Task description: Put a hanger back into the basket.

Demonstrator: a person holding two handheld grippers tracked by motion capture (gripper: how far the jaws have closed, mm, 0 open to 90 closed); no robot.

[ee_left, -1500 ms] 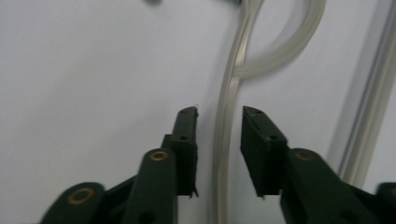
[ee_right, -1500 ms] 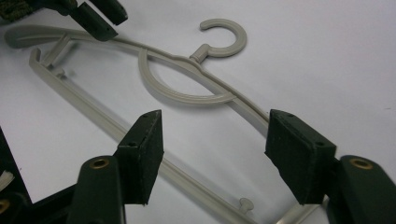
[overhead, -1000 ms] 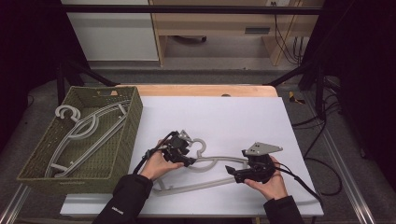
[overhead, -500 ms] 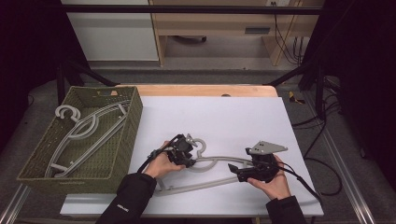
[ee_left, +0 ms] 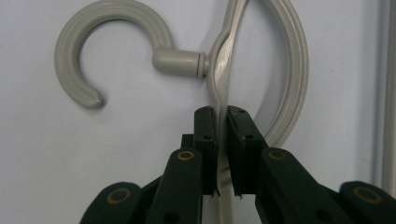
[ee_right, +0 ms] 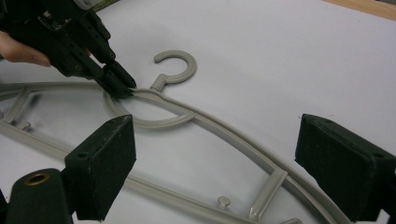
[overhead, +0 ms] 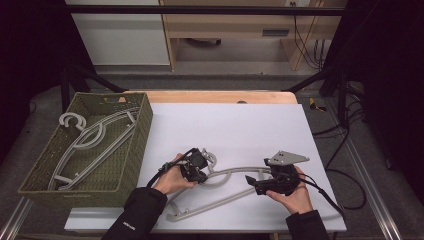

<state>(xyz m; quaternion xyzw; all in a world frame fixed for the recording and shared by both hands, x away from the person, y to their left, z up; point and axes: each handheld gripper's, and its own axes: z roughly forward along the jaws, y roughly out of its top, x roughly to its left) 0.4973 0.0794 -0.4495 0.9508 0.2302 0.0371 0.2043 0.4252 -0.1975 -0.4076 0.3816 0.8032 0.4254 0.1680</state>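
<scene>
The broad white surface (overhead: 240, 125) in front of you carries everything, with a strip of bare wood along its far edge. At its left end stands the olive-green woven rectangular basket (overhead: 137, 135), and inside it lie several grey plastic hangers (overhead: 92, 142), stacked with their hooks toward the far left corner.

The grey plastic clothes hanger (overhead: 227, 172) you are working on lies flat on the surface near your edge, between your two hands and well apart from the basket. Its hook (overhead: 210, 159) points away from you, and its long bottom bar runs down to the left toward the near edge.

Your left gripper (overhead: 200, 176) sits at the neck of that hanger, just below the hook. Its fingers have just been closing, and in the left gripper view they pinch the thin upright rib of the hanger (ee_left: 223, 93) between their pads, which are almost together with only the rib between them. The hook's open curl (ee_left: 100, 46) lies just beyond them, flat on the surface.

Your right gripper (overhead: 252, 182) rests over the hanger's right arm, cradled in your palm with its grey three-cornered plate on top. In the right gripper view its fingers (ee_right: 105, 163) stand spread wide, with the hanger's arm (ee_right: 243, 144) passing across the gap between them, and neither pad presses on it.
</scene>
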